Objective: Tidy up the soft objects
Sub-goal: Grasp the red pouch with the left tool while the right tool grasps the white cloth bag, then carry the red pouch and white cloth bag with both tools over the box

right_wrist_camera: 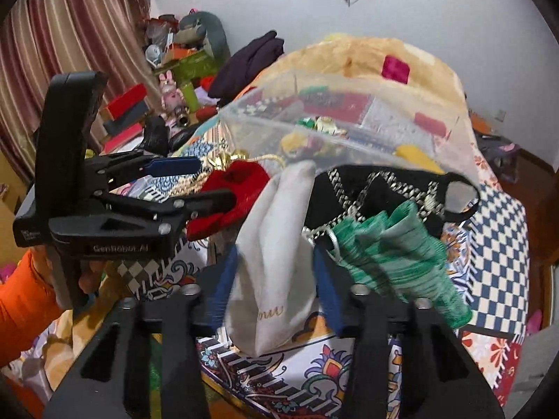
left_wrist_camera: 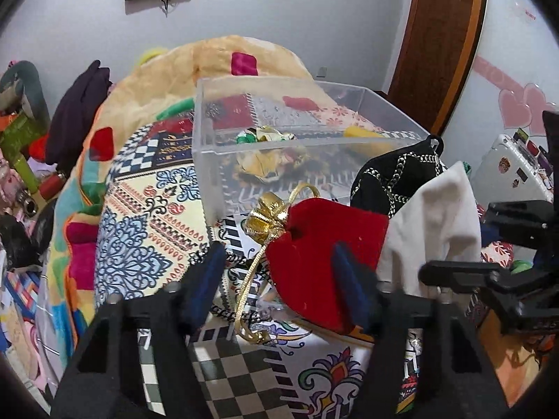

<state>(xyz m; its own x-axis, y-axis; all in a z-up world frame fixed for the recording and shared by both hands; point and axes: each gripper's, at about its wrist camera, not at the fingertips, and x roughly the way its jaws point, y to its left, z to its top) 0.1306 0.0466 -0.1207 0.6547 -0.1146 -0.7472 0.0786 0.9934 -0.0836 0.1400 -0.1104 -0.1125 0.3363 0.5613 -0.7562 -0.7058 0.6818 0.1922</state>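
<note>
left gripper (left_wrist_camera: pixel 276 272): jaws apart, blue pads either side of the red velvet pouch (left_wrist_camera: pixel 325 244). right pad overlaps the pouch, left pad off it, gap showing. can't tell if it touches. not clamped.
right gripper (right_wrist_camera: pixel 276 286): jaws apart w/ the white cloth pouch (right_wrist_camera: pixel 272 265) standing between the pads. pads close to the cloth but contact unclear, blur there.
red velvet pouch: on the patterned bedspread (left_wrist_camera: pixel 146 230), just in front of the clear plastic box (left_wrist_camera: pixel 279 118). gold ribbon tie (left_wrist_camera: pixel 262 220) at its neck, gold cord trailing toward the camera.
white cloth pouch: upright, right of the red one, touching it in left view.
black pouch (left_wrist_camera: pixel 394 174): gold chain pattern, behind the white one, against the box's near right corner.
clear plastic box: on the bed, open top. holds a crumpled gold/green shiny item (left_wrist_camera: pixel 265 153) and sth yellow (left_wrist_camera: pixel 363 136).
left view only: gold ribbon + cord clear, box interior sharp, right gripper body at far right edge.
right view only: green knit item (right_wrist_camera: pixel 394 251) beside the white pouch, lying over the black pouch; left gripper from the side (right_wrist_camera: pixel 195 185), jaws visibly spread at the red pouch; orange sleeve (right_wrist_camera: pixel 24 300) of the person; script print low on the white pouch.
bg: curtain (right_wrist_camera: pixel 70 35), clutter pile by the wall, dark cloth (right_wrist_camera: pixel 251 59) on the bed edge.
</note>
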